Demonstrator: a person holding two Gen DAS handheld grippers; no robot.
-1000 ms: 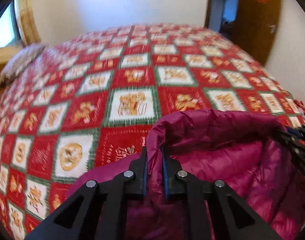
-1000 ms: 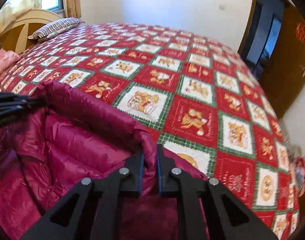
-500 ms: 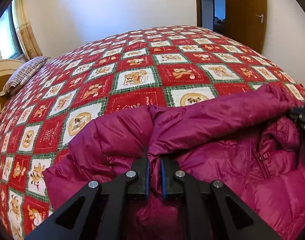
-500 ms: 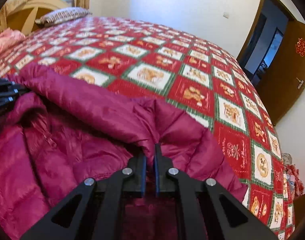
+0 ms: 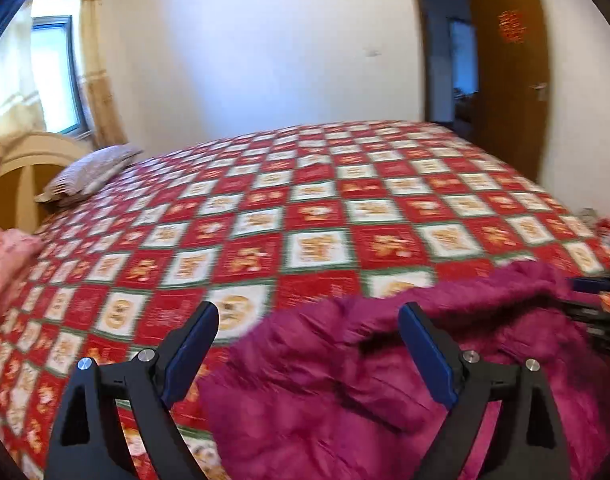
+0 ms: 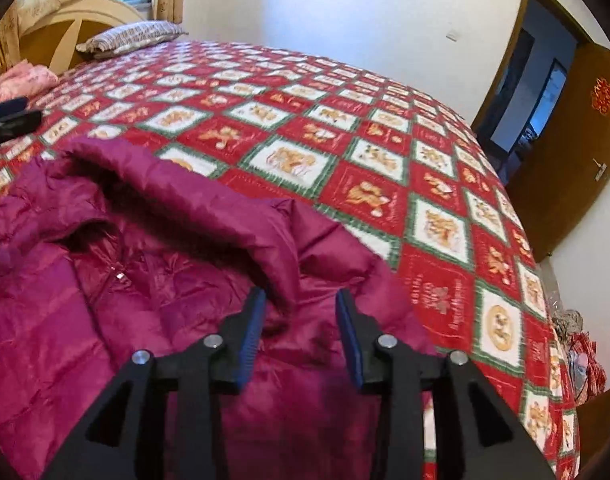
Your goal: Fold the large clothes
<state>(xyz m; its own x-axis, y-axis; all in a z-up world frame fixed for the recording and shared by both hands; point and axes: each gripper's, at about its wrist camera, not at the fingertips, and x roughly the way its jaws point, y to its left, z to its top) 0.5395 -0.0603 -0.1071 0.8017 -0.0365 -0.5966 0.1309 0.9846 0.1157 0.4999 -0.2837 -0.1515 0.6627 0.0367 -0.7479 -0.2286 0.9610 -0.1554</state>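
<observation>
I note both claws have just been opening, left claw (image 5: 309, 344) wide, right claw (image 6: 301, 328) partly apart, nothing clamped; the jacket (image 6: 145, 280) lies on the near bed (image 6: 385, 128), directly beneath both, lying left-right between them.

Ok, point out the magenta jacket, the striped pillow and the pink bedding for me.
magenta jacket (image 6: 153, 288): right wrist view, quilted lining below the collar.
striped pillow (image 6: 135, 38): right wrist view, top face.
pink bedding (image 5: 5, 256): left wrist view, top of the bundle.
</observation>
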